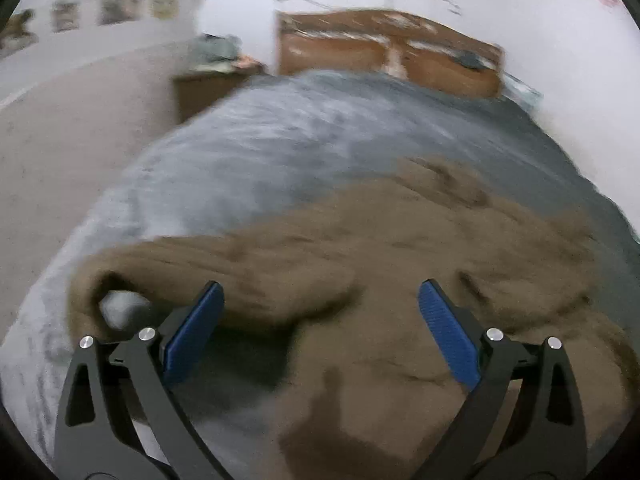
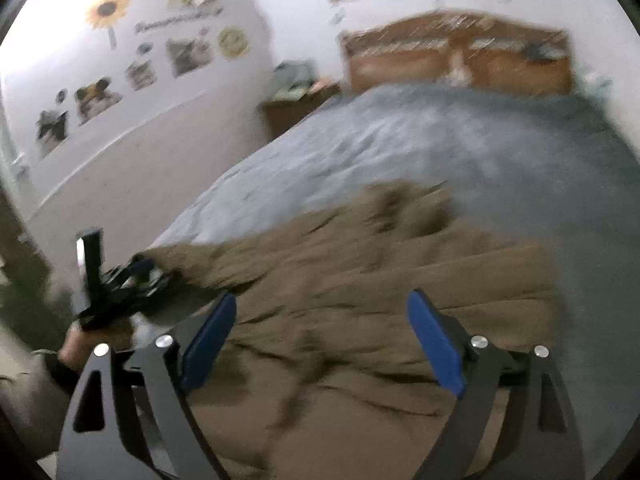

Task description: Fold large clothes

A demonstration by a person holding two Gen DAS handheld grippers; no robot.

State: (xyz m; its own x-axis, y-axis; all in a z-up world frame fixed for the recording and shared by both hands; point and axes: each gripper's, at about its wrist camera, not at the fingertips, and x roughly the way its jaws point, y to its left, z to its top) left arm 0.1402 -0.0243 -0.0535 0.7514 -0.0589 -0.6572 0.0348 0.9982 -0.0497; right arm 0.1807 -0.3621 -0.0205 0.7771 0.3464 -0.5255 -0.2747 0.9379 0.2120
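A large brown garment [image 1: 400, 264] lies crumpled on a grey bedspread [image 1: 280, 148], blurred by motion. One sleeve with an open cuff [image 1: 116, 300] stretches to the left. My left gripper [image 1: 320, 292] is open above the garment near that sleeve, holding nothing. In the right wrist view the garment [image 2: 380, 300] fills the near part of the bed [image 2: 400, 144]. My right gripper [image 2: 322, 304] is open above it and empty. The left gripper [image 2: 120, 284] shows at the left, at the garment's sleeve end.
A wooden headboard [image 1: 392, 52] stands at the far end of the bed. A wooden nightstand [image 2: 296, 108] with items stands at the bed's far left. Beige floor [image 1: 72, 132] lies to the left, below a wall with pictures [image 2: 140, 52].
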